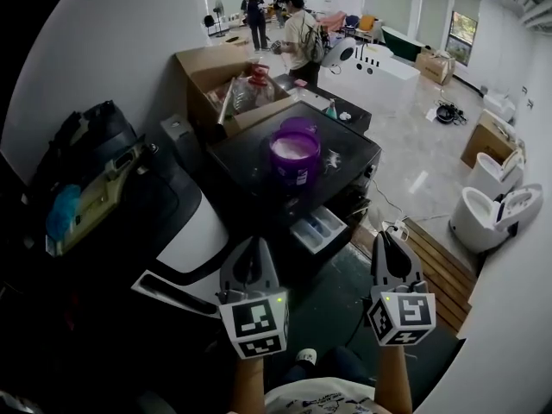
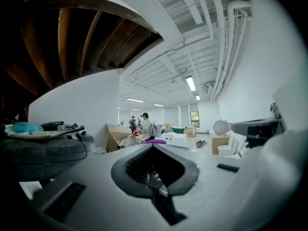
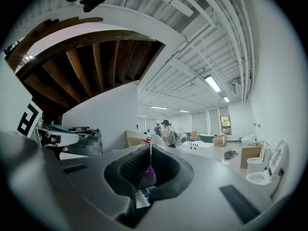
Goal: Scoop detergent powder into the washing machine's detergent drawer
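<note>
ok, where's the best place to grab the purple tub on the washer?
Likely its near rim, from above. The purple tub stands upright and open on the washer, powder showing, so a tool can pinch the wall, one jaw inside, one outside. The body looks too wide to span.

Grey left gripper (image 1: 250,245) and right gripper (image 1: 385,238) carry black-and-white marker cubes (image 1: 255,322).

Head view looks steeply down on the washer (image 1: 250,158); both gripper views face level from low, nearer, sharing the tub (image 1: 295,152) and far room.
</note>
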{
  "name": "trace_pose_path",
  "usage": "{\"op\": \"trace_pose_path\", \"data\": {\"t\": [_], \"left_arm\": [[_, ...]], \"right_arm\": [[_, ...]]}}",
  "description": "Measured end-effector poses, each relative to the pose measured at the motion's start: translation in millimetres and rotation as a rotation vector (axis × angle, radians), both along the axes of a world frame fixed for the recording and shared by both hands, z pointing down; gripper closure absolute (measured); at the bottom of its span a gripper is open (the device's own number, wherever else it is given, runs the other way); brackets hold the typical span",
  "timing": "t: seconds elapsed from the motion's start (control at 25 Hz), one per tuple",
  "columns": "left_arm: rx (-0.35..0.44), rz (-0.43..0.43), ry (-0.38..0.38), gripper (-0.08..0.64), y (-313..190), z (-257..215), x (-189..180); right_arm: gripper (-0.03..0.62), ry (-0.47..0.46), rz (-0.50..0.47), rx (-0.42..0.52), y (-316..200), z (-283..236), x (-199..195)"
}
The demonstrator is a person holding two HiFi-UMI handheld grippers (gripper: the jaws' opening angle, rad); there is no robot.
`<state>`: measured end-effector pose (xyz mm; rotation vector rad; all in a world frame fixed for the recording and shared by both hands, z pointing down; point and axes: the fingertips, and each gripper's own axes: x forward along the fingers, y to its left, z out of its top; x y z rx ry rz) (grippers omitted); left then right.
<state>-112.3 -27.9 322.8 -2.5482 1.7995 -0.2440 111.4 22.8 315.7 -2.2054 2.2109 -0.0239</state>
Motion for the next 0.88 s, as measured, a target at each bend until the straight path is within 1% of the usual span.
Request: {"op": "trace_pose_path", "data": {"t": [0.16, 0.44, 0.68, 0.88], "left_arm": [[-0.021, -0.004, -0.001, 0.557, -16, 7, -3], [-0.046, -0.041, 0.006, 0.557, -45, 15, -5], [-0.041, -0.096, 0.002, 0.557, -86, 16, 1], [-0.019, -0.148, 0.002, 0.557, -128, 7, 10]], "right_arm": [[0.572, 0.003, -0.011, -0.018, -18, 3, -5], [0.572, 0.007, -0.054, -0.046, -56, 10, -7], [0.572, 0.016, -0.125, -0.047, -109, 10, -4], [0.572, 0.029, -0.2, -0.05, -164, 6, 1]]}}
